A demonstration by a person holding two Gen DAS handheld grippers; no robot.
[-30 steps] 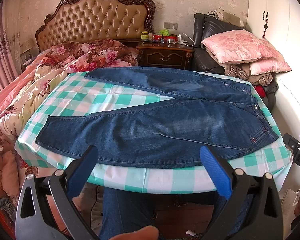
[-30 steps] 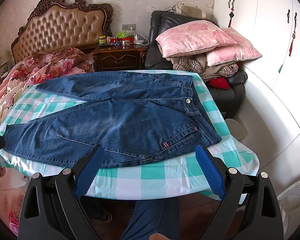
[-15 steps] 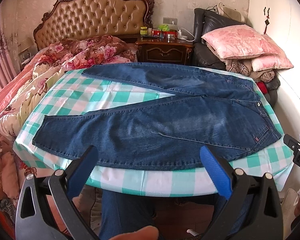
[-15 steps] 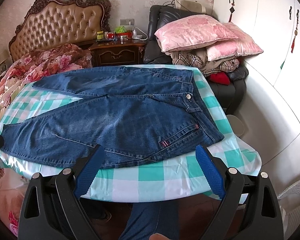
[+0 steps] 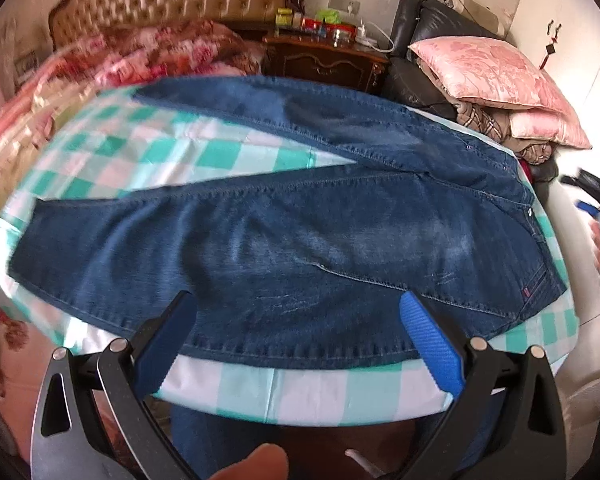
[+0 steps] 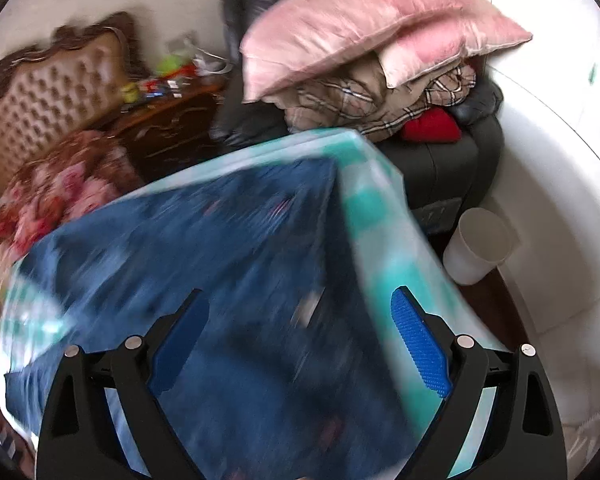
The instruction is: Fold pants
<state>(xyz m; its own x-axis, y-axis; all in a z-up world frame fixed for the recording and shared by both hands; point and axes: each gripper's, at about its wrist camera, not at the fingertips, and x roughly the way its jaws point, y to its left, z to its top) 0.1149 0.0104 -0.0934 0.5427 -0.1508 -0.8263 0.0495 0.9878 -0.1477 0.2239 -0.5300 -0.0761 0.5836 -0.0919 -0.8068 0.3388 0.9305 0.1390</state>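
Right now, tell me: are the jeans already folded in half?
No: the jeans lie spread flat on the checked tablecloth, both legs apart.

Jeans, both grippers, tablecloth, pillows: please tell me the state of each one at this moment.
jeans: unfolded, flat, legs spread apart
left gripper: open, holding nothing
right gripper: open, holding nothing, view blurred
tablecloth: spread under the jeans
pink pillows: stacked on the chair

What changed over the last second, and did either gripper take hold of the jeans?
Both open grippers closed in on the jeans: the left gripper toward the near leg, the right gripper swinging over the waist end. Neither has gripped. The jeans stay flat on the checked cloth.
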